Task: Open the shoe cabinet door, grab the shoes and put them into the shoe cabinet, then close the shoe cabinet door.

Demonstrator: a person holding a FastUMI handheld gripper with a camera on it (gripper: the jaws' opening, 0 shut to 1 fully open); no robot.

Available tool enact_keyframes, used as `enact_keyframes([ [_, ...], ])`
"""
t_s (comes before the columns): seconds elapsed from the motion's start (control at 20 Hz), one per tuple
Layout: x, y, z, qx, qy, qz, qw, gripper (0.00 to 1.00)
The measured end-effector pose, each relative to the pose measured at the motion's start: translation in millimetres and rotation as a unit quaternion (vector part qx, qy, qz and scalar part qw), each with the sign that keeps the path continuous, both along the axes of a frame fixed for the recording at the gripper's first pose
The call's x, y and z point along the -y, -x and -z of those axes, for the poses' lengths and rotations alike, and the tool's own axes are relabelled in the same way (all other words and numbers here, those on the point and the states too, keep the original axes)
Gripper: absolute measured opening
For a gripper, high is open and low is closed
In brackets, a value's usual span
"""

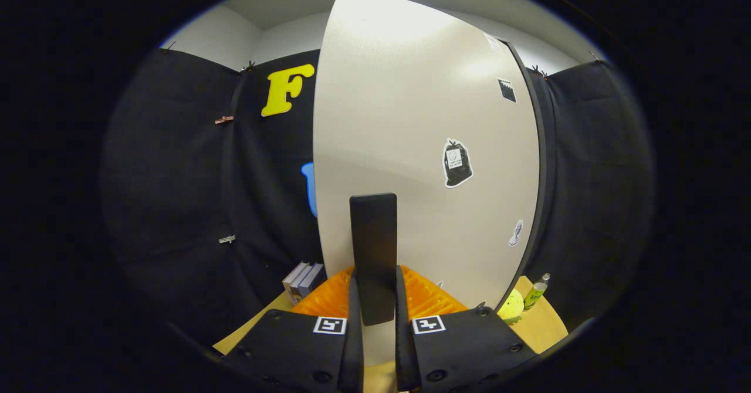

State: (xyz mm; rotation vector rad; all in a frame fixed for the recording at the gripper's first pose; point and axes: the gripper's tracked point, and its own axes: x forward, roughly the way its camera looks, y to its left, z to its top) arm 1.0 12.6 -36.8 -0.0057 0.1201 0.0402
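Observation:
The white shoe cabinet door (410, 117) stands right in front of me, with a few stickers on its face. A flat black upright handle (373, 246) is fixed to the door's lower part. My gripper (375, 314) is shut on the handle's lower end, and both fingers (354, 317) press on its sides. A dark strip of the cabinet body (543, 164) runs along the door's right edge. I cannot tell how far the door stands from the cabinet.
A tan surface (545, 325) lies below the door. On it, to the right of my fingers, sit a yellow-green ball (511, 305) and a small bottle (537, 290). Several grey boxes (303, 278) stand to the left.

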Motion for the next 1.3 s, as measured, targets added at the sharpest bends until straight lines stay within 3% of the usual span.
enact_keyframes([
  [0.65,84,93,-13,-0.002,0.004,-0.036,0.999,0.25],
  [1.3,189,128,-13,-0.01,-0.002,0.046,0.999,0.22],
])
